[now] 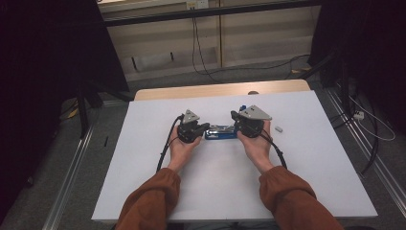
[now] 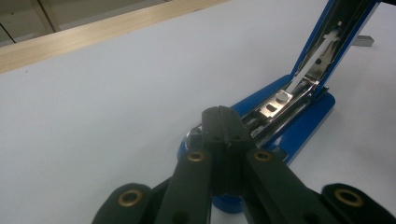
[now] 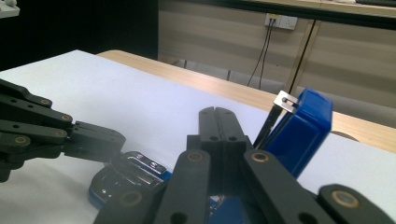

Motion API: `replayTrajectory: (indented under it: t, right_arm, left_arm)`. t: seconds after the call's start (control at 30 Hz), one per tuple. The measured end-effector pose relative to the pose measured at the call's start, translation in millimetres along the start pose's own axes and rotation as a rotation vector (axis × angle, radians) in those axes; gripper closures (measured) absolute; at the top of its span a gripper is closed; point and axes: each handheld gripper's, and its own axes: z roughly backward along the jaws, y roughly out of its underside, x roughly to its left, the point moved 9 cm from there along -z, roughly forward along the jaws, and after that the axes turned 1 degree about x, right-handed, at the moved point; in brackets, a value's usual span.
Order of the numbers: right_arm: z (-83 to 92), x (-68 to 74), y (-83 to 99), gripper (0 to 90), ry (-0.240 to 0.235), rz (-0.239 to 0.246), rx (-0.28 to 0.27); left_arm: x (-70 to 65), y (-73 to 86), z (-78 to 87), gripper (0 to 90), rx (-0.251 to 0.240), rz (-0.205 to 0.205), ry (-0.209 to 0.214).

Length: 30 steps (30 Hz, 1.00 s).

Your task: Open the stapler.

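Note:
A blue stapler (image 1: 221, 132) lies in the middle of the white table, swung open. Its blue top (image 3: 301, 128) stands raised, and the metal staple channel (image 2: 280, 100) is bared. My left gripper (image 1: 207, 127) is shut with nothing between its jaws. Its tip (image 2: 222, 114) rests over the front end of the stapler's base. My right gripper (image 1: 234, 116) is also shut and empty, and its tip (image 3: 217, 114) stands just beside the raised top. In the right gripper view the left gripper (image 3: 116, 140) reaches in from the left onto the base's shiny metal plate (image 3: 142, 163).
A small grey block (image 1: 278, 129) lies on the table to the right of the right hand. A wooden edge (image 1: 220, 89) borders the far side of the table. Cables (image 1: 198, 52) hang from a wall socket behind it. Dark drapes stand at both sides.

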Motion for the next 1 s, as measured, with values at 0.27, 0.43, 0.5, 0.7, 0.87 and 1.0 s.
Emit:
replayTrajectory:
  t: [0.27,0.43,0.5,0.7,0.87,1.0]
  right_arm:
    - [4.7,-11.5,2.1,90.0,0.016,-0.015,-0.006]
    - [6.6,-14.0,1.2,90.0,0.019,-0.017,-0.010]
    - [6.8,-14.3,1.2,90.0,0.016,-0.022,-0.010]
    - [8.6,-19.7,4.0,90.0,0.023,-0.030,-0.005]
    - [11.4,-22.1,5.8,90.0,0.022,-0.041,-0.011]
    - [13.9,-27.6,6.8,90.0,0.026,-0.053,-0.013]
  left_arm:
    - [-0.4,0.2,0.0,90.0,-0.003,0.003,-0.002]
    - [-0.3,0.2,0.0,90.0,-0.003,0.003,-0.002]
    - [-0.4,0.2,0.0,90.0,-0.003,0.004,-0.002]
    - [-0.4,0.2,0.1,90.0,-0.003,0.003,0.000]
    - [-0.1,0.2,0.1,90.0,-0.005,0.000,-0.003]
    - [-0.5,0.4,0.1,90.0,-0.005,0.004,0.001]
